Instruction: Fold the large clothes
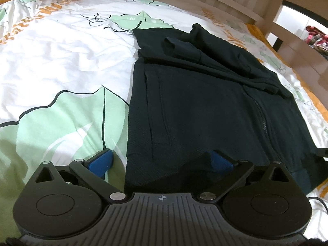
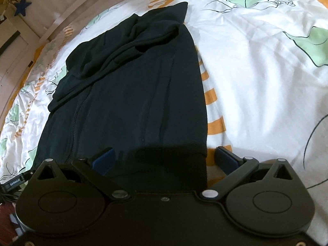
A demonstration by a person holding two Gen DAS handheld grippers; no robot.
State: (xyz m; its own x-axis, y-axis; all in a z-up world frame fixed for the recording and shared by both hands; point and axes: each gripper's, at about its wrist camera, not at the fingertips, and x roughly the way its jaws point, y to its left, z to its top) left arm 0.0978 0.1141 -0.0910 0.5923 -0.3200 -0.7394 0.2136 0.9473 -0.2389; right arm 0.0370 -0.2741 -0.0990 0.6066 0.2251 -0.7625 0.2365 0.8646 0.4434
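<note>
Dark navy zip-up jacket point(image 1: 205, 102), made of soft knit cloth, lies flat on a bed. Under it is a white bed cover with green leaves and orange stripes point(image 1: 61, 61). I count one jacket. Its sleeves are folded in and lie bunched on the far part of it. One zipper point(image 1: 263, 123) runs down the front.

I count two grippers. Each has two blue pads.

The left gripper point(image 1: 162, 162) is spread wide. It holds nothing. It sits at the near bottom hem of the jacket, over the left corner. Its left pad is over the green leaf print, just beside the jacket's edge. Its right pad is over the dark cloth. I cannot tell if the pads touch the cloth.

The right gripper point(image 2: 164, 157) is spread wide too. It holds nothing. It sits at the same hem, over the right corner. Its left pad is over the dark cloth. Its right pad is over the bed cover, just past the jacket's edge, near the orange stripes.

A pale wooden bed frame point(image 1: 272, 6) runs along the far side of the bed. One dark blue star point(image 2: 22, 5) hangs on the pale wall behind it.
</note>
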